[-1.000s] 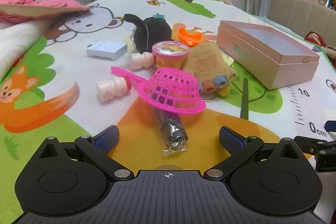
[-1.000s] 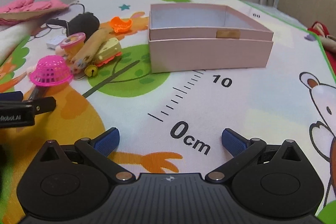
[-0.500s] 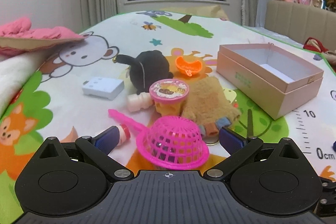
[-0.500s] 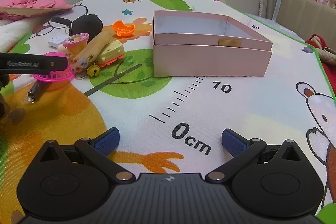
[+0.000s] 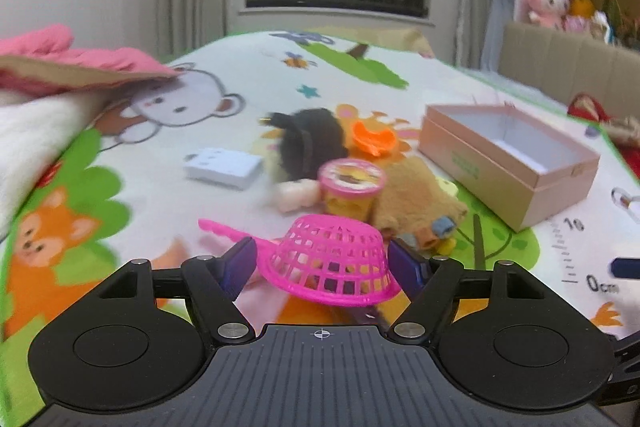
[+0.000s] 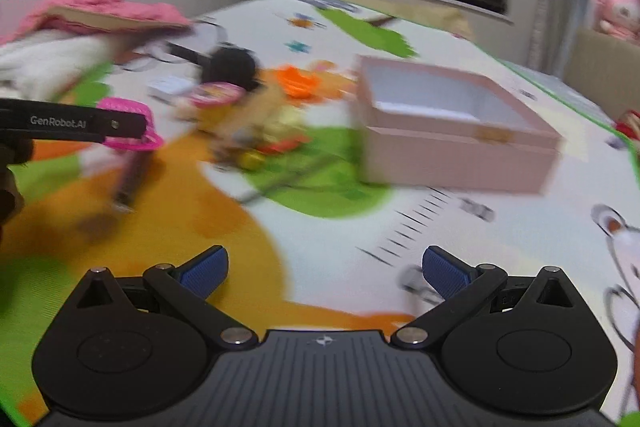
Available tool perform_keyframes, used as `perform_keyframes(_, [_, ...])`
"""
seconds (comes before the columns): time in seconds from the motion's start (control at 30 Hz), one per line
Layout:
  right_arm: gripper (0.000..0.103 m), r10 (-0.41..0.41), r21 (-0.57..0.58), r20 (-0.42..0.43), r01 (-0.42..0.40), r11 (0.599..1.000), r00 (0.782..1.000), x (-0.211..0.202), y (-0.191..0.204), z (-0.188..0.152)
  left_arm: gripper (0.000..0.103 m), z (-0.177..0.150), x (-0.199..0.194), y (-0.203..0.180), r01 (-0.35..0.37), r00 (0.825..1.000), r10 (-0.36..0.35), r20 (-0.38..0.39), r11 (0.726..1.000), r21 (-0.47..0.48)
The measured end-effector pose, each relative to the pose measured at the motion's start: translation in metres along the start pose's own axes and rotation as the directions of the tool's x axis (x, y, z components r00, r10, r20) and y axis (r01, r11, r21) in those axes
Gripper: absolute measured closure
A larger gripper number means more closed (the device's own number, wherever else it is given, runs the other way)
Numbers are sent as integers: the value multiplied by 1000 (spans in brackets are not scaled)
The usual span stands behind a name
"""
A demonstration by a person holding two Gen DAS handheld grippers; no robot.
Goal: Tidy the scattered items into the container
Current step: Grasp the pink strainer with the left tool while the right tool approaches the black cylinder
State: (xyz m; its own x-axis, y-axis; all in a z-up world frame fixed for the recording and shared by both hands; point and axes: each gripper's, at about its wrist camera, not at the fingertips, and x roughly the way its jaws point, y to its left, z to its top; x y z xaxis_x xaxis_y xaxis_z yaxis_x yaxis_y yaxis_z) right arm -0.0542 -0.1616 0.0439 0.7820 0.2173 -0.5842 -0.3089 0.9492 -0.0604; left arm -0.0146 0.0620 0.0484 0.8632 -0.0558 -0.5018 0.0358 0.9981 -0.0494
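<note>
A pink plastic strainer [image 5: 336,247] lies upside down between the fingers of my left gripper [image 5: 322,253]. The jaws are closing, and both blue pads touch its rim. Seen from the right wrist, the strainer [image 6: 148,135] hangs at the left gripper's finger [image 6: 80,123], above a dark packet [image 6: 128,179] on the mat. The open pink box [image 5: 516,163] stands to the right, empty. My right gripper [image 6: 326,267] is open over bare mat in front of the box [image 6: 460,131].
Behind the strainer lie a pink-lidded dough tub [image 5: 352,187], a brown plush [image 5: 416,199], a black plush [image 5: 316,143], an orange toy [image 5: 374,139], a white adapter [image 5: 224,167] and a small bottle [image 5: 296,199]. A pink cloth [image 5: 80,63] on a white blanket lies at the left.
The left jaws have narrowed onto the pink strainer, and the left gripper has risen with it. The right gripper has swung left, and its view is blurred.
</note>
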Motion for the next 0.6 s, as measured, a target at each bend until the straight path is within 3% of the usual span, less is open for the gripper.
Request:
perform_keyframes(0.07, [0, 47, -45, 18, -47, 998, 999, 0, 19, 8, 25, -4, -13, 13, -3, 1000, 3, -3, 1000, -16])
perform_keyframes(0.27, [27, 161, -122, -12, -162, 979, 987, 14, 71, 28, 25, -21, -35, 41, -9, 999, 8, -35, 999, -47])
perform_keyframes(0.4, [55, 212, -153, -45, -216, 964, 976, 25, 95, 34, 25, -28, -39, 60, -32, 999, 27, -43, 992, -118])
perform_keyframes(0.6, [56, 251, -211, -40, -254, 944, 967, 30, 123, 39, 25, -28, -45, 78, -54, 998, 50, -31, 983, -173])
